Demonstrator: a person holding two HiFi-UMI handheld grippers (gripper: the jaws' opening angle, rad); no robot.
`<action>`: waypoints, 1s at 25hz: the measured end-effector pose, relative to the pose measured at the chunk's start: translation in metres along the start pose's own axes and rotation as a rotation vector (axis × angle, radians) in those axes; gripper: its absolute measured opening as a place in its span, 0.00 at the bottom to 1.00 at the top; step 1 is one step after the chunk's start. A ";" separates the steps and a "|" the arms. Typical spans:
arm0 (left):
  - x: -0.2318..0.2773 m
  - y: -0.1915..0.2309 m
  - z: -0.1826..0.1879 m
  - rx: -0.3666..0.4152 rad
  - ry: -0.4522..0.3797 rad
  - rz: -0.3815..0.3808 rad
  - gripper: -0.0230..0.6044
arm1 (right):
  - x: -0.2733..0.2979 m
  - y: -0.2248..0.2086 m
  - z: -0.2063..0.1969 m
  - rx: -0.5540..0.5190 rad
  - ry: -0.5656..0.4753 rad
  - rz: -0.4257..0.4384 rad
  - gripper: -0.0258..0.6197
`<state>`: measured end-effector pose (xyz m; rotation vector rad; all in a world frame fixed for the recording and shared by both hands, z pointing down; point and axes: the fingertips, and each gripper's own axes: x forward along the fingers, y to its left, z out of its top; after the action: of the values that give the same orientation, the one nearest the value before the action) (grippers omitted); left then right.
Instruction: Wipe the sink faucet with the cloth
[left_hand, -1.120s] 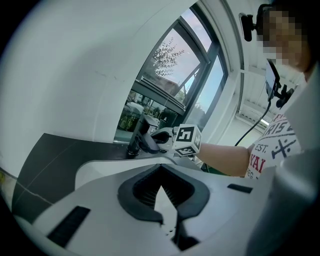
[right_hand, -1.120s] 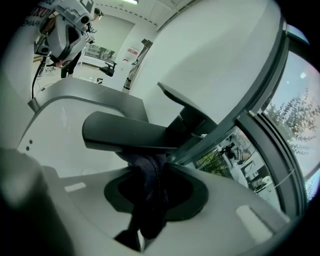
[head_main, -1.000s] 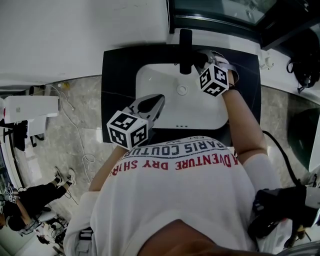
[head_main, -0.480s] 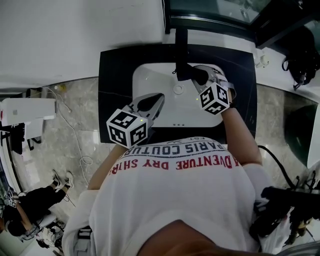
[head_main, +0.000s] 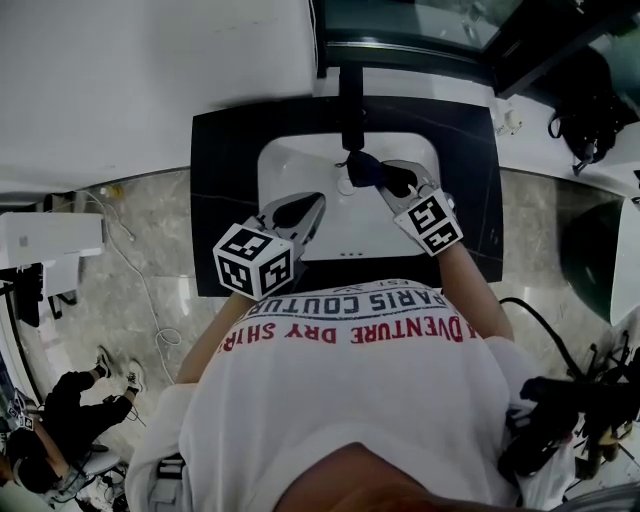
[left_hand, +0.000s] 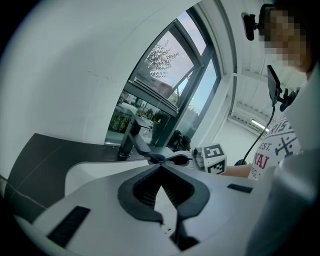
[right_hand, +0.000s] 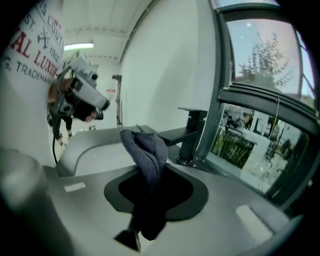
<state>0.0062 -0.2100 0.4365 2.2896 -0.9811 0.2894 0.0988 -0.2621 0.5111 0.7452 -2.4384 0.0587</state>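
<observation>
A black faucet (head_main: 350, 105) stands at the back of the white sink (head_main: 290, 165), its spout reaching over the basin. My right gripper (head_main: 385, 182) is shut on a dark grey-blue cloth (head_main: 363, 167) just below and right of the spout's end. In the right gripper view the knitted cloth (right_hand: 146, 152) bulges out of the right gripper (right_hand: 150, 172), beside the faucet's spout (right_hand: 172, 134); I cannot tell if they touch. My left gripper (head_main: 308, 207) hovers over the basin's front left, shut and empty. The left gripper (left_hand: 160, 167) looks toward the faucet (left_hand: 129, 141).
A black counter (head_main: 225, 200) frames the sink, with a white wall behind on the left and a window (head_main: 420, 25) behind the faucet. The drain (head_main: 345, 186) sits under the spout. A person (head_main: 60, 410) is on the stone floor at lower left.
My right gripper has brought the cloth from beside the faucet's upright body out along the spout to its end, toward me. The left gripper has barely moved.
</observation>
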 end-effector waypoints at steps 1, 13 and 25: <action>0.000 0.001 0.000 -0.002 -0.002 -0.003 0.04 | -0.004 0.006 0.010 0.047 -0.055 0.007 0.16; -0.013 0.019 -0.004 -0.003 -0.018 -0.001 0.04 | 0.030 0.016 0.085 0.082 -0.282 -0.187 0.16; -0.019 0.024 -0.016 0.000 0.006 -0.028 0.04 | 0.030 0.005 0.077 0.031 -0.262 -0.298 0.16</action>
<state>-0.0240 -0.2015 0.4519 2.2989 -0.9453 0.2849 0.0358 -0.2887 0.4638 1.1870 -2.5429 -0.1252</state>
